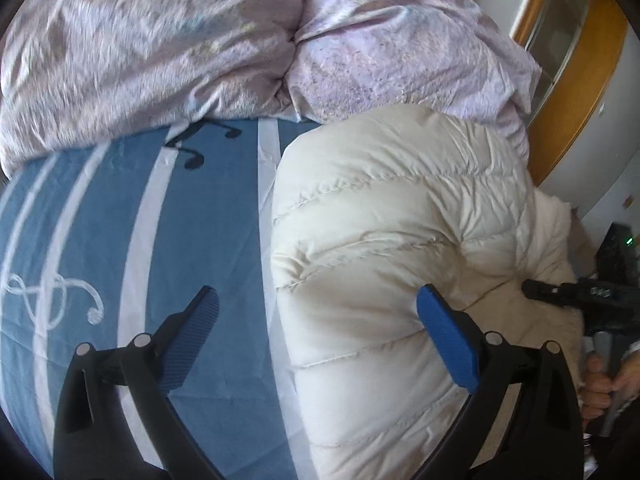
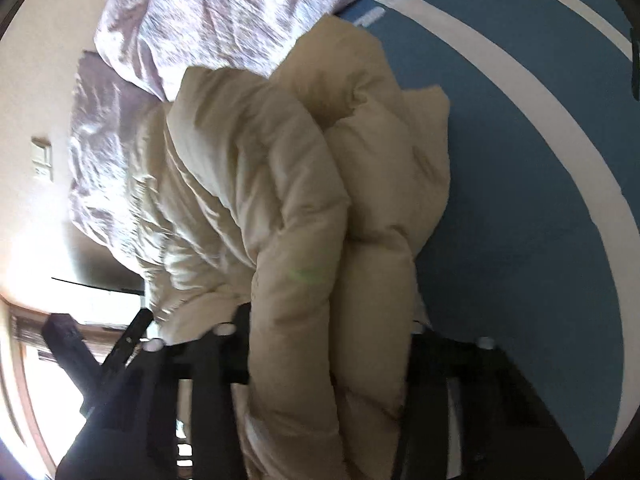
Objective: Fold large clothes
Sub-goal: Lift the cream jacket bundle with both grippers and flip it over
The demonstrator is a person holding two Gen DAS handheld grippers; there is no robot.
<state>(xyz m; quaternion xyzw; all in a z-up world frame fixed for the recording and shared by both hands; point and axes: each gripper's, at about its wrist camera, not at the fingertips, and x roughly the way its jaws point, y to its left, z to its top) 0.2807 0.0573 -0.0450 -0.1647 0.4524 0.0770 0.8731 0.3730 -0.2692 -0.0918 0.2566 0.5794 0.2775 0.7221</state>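
The cream puffer jacket (image 1: 384,240) lies bunched on the bed, on the blue striped sheet (image 1: 200,240), its far end pressed against the crumpled lilac duvet (image 1: 160,48) heaped at the head of the bed. The left gripper (image 1: 316,336) hovers over the jacket's near left edge with its jaws spread wide and nothing between them; one blue pad hangs above the sheet, the other just over the quilted fabric. The right gripper (image 2: 328,344) comes in from the jacket's opposite side, and in its own view a thick roll of jacket fills the gap between its jaws, which appear to pinch the padded fold. The person's hand (image 1: 600,384) on that tool's handle shows just past the jacket's right edge. The main risk, as I judge it, lies in the jacket itself: slick shell fabric over springy filling tends to slide out of a narrow pinch, so a pull across the bed could leave the right jaws holding only the outer layer while the bulk stays put. With the left jaws empty, nothing anchors the jacket's other edge, so the whole garment may drag across the sheet rather than fold. The duvet also crowds the jacket's top, and a lifted sleeve could catch on it.
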